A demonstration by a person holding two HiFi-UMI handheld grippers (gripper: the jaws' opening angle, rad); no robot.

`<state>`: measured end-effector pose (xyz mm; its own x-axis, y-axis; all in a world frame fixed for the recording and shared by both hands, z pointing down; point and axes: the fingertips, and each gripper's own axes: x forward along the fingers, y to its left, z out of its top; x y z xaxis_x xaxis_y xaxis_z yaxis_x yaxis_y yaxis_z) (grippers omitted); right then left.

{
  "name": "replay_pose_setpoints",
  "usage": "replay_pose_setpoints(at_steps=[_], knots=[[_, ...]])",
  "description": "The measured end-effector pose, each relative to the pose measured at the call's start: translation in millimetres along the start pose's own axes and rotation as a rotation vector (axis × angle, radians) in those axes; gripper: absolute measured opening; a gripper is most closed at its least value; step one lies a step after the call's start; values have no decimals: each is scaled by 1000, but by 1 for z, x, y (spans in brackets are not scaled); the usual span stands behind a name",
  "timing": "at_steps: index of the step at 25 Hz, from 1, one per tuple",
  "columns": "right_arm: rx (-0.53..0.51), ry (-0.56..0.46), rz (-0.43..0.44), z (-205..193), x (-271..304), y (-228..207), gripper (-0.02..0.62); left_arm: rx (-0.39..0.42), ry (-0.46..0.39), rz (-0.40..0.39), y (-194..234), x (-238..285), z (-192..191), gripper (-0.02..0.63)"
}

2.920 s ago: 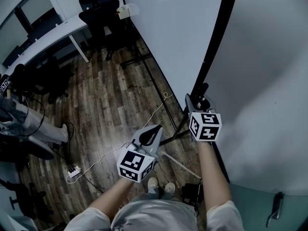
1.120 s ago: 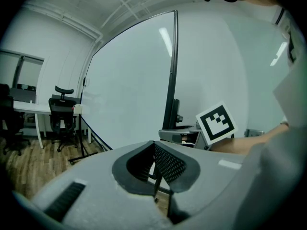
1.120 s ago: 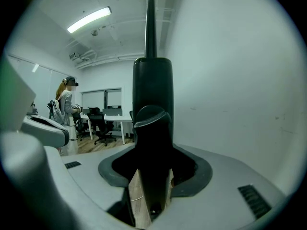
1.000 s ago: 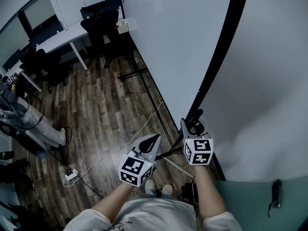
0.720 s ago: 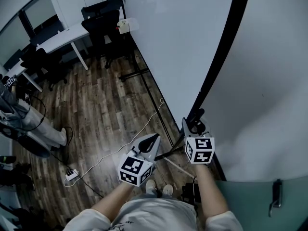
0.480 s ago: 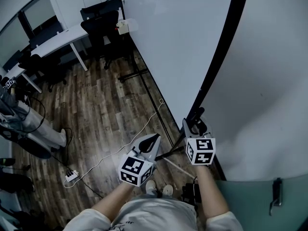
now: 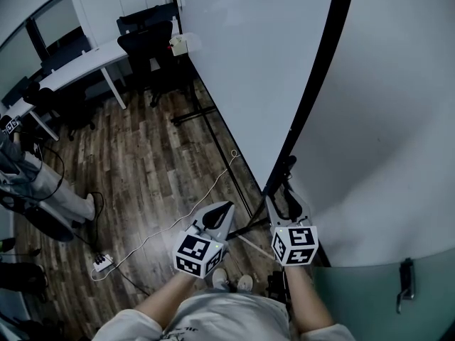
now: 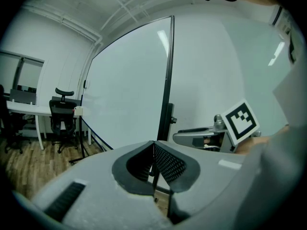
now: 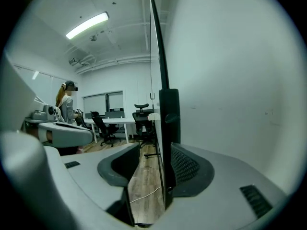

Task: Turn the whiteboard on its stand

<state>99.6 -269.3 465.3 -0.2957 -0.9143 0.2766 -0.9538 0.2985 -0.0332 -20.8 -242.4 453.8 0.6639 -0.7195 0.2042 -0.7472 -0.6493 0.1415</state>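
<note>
The whiteboard (image 7: 256,62) stands upright on its stand, a white panel with a black frame edge (image 7: 313,84) running down to a black bracket near the floor. My right gripper (image 7: 281,192) is open at the low end of that edge. In the right gripper view the black frame (image 9: 162,80) passes between the jaws of the right gripper (image 9: 153,157), close to the right-hand pad (image 9: 184,166). My left gripper (image 7: 225,209) hangs shut over the floor, left of the board, holding nothing. In the left gripper view the left gripper (image 8: 153,145) faces the whiteboard (image 8: 129,90), its pads meeting at the tip.
A white desk (image 7: 78,59) and black office chairs (image 7: 146,23) stand at the far end. A white cable (image 7: 199,197) runs over the wooden floor to a power strip (image 7: 99,263). A person's leg (image 7: 43,187) shows at the left. A door handle (image 7: 405,283) is at lower right.
My right gripper has slipped a little lower along the frame edge, toward me, and its jaws stand wider. The left gripper has barely moved.
</note>
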Motion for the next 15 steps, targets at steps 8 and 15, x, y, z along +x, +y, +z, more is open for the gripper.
replay_pose_setpoints(at_steps=[8,15], knots=[[9,-32,44,6,-55,39,85,5,-1,4,-21,-32,1,11],[11,6,93,-8,-86,62,11,-18,11,20,-35,-45,-8,11]])
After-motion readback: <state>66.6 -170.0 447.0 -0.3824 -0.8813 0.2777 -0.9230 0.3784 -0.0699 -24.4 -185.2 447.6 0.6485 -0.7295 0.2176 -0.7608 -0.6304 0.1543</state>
